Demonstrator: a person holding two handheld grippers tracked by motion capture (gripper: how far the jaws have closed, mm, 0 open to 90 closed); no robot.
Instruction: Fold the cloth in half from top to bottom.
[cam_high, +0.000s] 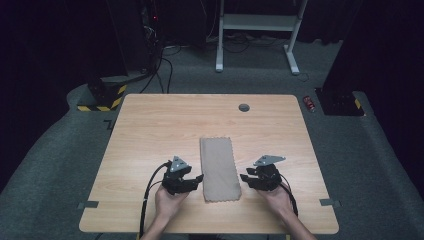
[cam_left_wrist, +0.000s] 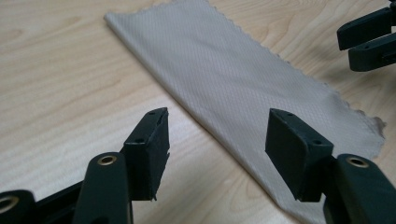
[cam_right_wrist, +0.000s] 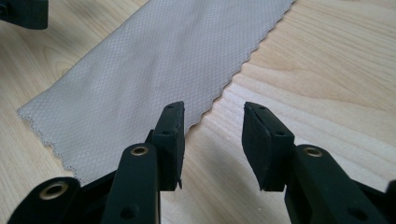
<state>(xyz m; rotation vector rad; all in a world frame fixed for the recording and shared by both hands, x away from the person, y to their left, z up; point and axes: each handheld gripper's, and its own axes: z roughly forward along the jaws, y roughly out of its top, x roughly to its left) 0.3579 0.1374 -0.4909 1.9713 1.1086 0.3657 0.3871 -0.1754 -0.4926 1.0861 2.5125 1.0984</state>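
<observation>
From above, a folded beige cloth (cam_high: 219, 168) lies flat on the wooden table (cam_high: 150, 125), near the person's edge and roughly midway across it, its long side running away from the person. The left gripper (cam_high: 199, 178) sits just left of the cloth's near end, the right gripper (cam_high: 243, 177) just right of it; both point inward at the cloth, and neither holds anything.

In the left gripper view, the jaws are spread with nothing between them, above bare wood and the cloth's (cam_left_wrist: 243, 79) near edge. The right gripper (cam_left_wrist: 348, 49) shows at the upper right, beyond the cloth.

In the right gripper view, the jaws stand apart and empty, one over the cloth's (cam_right_wrist: 159, 60) scalloped edge, the other over wood.
</observation>
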